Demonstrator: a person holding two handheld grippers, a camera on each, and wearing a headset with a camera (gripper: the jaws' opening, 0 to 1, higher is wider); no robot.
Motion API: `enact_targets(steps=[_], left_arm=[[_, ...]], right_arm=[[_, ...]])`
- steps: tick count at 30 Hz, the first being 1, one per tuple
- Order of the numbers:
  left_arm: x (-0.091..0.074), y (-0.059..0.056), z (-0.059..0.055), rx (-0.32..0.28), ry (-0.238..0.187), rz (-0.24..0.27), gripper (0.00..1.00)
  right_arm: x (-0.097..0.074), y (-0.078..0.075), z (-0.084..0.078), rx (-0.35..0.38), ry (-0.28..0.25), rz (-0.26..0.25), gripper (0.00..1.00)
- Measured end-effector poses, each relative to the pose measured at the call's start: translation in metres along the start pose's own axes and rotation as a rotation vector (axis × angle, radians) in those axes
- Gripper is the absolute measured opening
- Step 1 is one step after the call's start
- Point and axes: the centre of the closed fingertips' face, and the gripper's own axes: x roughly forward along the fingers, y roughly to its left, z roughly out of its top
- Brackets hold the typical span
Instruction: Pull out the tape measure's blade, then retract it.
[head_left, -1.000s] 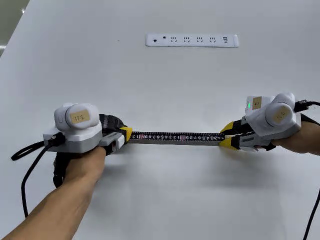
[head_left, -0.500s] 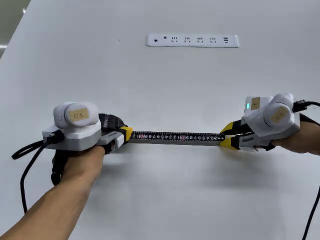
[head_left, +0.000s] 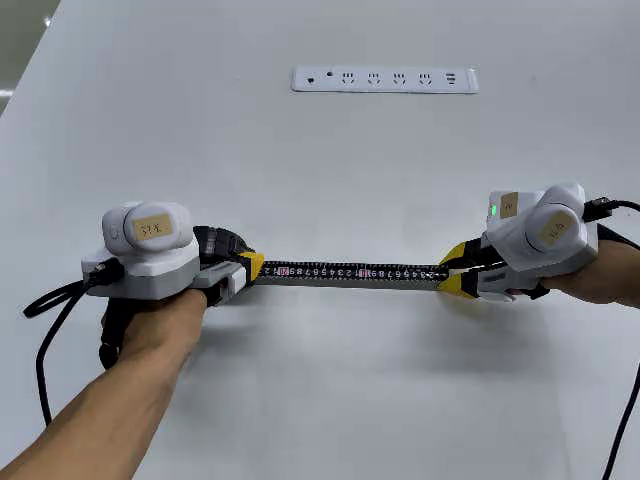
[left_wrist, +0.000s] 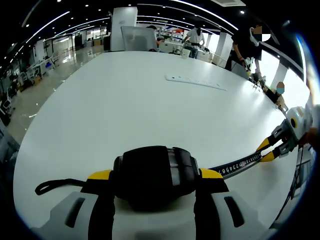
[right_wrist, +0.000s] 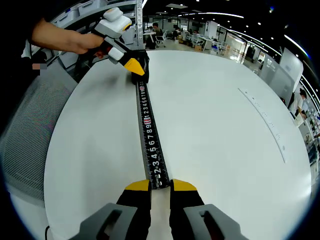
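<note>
the tape measure's black case (head_left: 220, 243) sits near the front left of the white table (head_left: 320, 400), clenched between the jaws of the left gripper (left_wrist: 155, 176), which wrap it from both sides. from its mouth the blade (right_wrist: 149, 131) runs out straight and flat, numbers up, low over the table; i cannot tell whether it rests on the surface. its far end is pinched between the yellow tips of the right gripper (right_wrist: 160, 186), well apart from the case. a power strip (head_left: 385, 80) lies further back, clear of all this.

to my eye the pull is done or nearly so, and the return is what matters now. i would keep the right gripper clamped and walk it back along the blade's own line towards the case, not let go and have the blade whip home. keep the end level with the case's mouth, so the strip does not twist or kink. the left hold wants to stay firm and the case unturned, or the blade may feed in crooked and jam.
</note>
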Motion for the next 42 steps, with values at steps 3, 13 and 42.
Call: enact_targets(steps=[3,13,42], left_arm=[[0.0,-0.0006,-0.0001,-0.002,0.0,-0.001,0.59],[0.0001,-0.0012,-0.0002,-0.001,-0.006,-0.002,0.59],[-0.0004,0.0001,-0.0001,-0.005,-0.005,-0.006,0.59]], right_arm=[[0.0,-0.0001,0.0001,0.0,0.001,0.0,0.1],[0.0002,-0.0004,-0.0003,-0.003,0.007,-0.001,0.1],[0.0015,-0.0005,0.0033,-0.014,0.022,0.0,0.1]])
